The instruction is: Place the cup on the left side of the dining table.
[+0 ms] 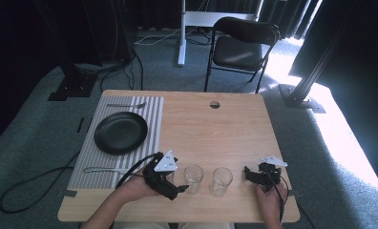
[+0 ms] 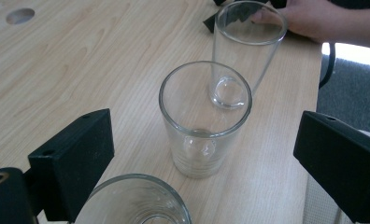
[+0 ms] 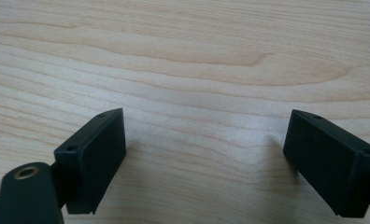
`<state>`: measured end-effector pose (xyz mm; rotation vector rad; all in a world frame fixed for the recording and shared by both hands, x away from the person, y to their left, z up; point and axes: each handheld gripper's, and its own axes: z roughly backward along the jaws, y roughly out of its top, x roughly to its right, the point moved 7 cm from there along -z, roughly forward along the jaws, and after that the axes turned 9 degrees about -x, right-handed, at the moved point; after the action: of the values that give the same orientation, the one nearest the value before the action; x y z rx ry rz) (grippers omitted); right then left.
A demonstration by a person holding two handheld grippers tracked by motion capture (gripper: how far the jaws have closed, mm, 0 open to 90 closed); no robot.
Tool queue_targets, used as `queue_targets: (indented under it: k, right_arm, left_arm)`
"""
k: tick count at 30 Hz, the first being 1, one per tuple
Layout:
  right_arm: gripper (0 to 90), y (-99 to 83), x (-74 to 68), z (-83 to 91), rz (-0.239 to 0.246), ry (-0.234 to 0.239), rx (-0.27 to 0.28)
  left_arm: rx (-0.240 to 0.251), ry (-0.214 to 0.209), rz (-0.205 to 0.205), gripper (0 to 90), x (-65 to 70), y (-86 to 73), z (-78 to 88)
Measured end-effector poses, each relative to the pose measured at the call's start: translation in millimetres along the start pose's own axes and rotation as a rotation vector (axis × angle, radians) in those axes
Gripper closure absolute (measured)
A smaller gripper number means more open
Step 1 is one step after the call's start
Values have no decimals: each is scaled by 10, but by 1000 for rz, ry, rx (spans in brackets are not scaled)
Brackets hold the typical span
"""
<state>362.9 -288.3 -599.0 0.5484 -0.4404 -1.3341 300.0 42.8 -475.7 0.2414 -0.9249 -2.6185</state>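
Harsh daylight glares from the right; surroundings stay dark

Three clear, empty drinking glasses are standing upright in a row on the pale wooden counter, near its front edge. The nearest glass is showing just its round rim and part of its bowl at the bottom of the left gripper view. The middle glass is standing just beyond it, apart from it, a short tumbler narrowing towards a thick base, with faint rings around its lower wall. The far glass is standing just behind the middle one, its base showing through the middle one's rim. It is tapering the same way, and its mouth is facing up like the others'.
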Motion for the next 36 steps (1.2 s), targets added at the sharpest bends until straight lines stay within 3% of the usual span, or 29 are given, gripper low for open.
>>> queue_targets:
  k: [30,36]
  right_arm:
    - [124,0,0,0,0,0,0]
    - [124,0,0,0,0,0,0]
  left_arm:
    - [-171,-31,-69,55,59,249,-310]
    - [-198,-39,-52,55,29,267,-379]
